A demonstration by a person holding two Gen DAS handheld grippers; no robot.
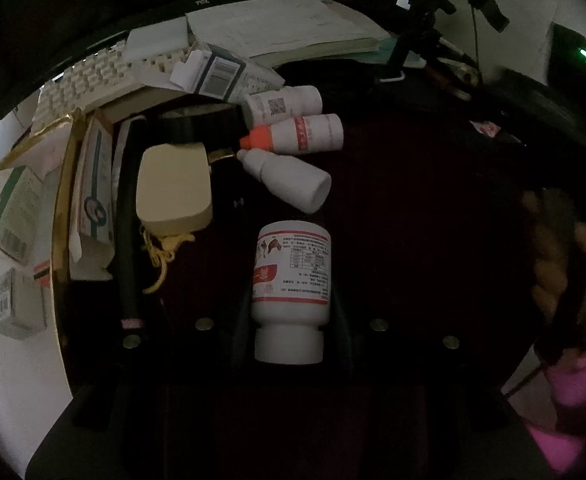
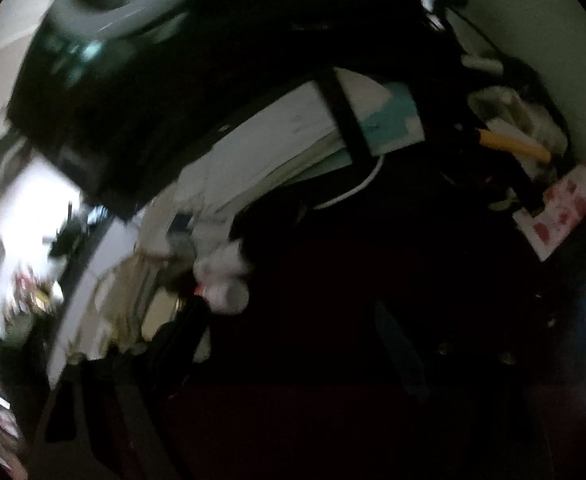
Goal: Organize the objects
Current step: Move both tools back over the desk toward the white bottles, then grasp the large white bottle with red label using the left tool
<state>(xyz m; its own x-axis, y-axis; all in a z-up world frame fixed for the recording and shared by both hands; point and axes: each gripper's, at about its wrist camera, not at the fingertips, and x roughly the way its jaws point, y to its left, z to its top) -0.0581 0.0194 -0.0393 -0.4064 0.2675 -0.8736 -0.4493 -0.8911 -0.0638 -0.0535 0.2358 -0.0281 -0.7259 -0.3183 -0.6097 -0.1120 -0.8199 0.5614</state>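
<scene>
In the left wrist view my left gripper (image 1: 291, 280) is shut on a white pill bottle (image 1: 291, 268) with a red and white label, its cap toward the camera, above the dark red inside of a box. Beyond it lie three white bottles: a plain dropper bottle (image 1: 289, 178), one with an orange cap (image 1: 301, 134) and one with a printed code (image 1: 281, 104). A cream case (image 1: 173, 186) with a yellow cord lies to the left. The right wrist view is dark and blurred; the white bottles (image 2: 225, 276) show faintly at left. My right gripper's fingers cannot be made out there.
Medicine cartons (image 1: 13, 212) lie left of the box's gold rim (image 1: 59, 216). A white keyboard (image 1: 93, 76), papers (image 1: 277, 28) and a dark monitor (image 1: 53, 12) stand behind. A hand in a pink sleeve (image 1: 565, 280) is at the right.
</scene>
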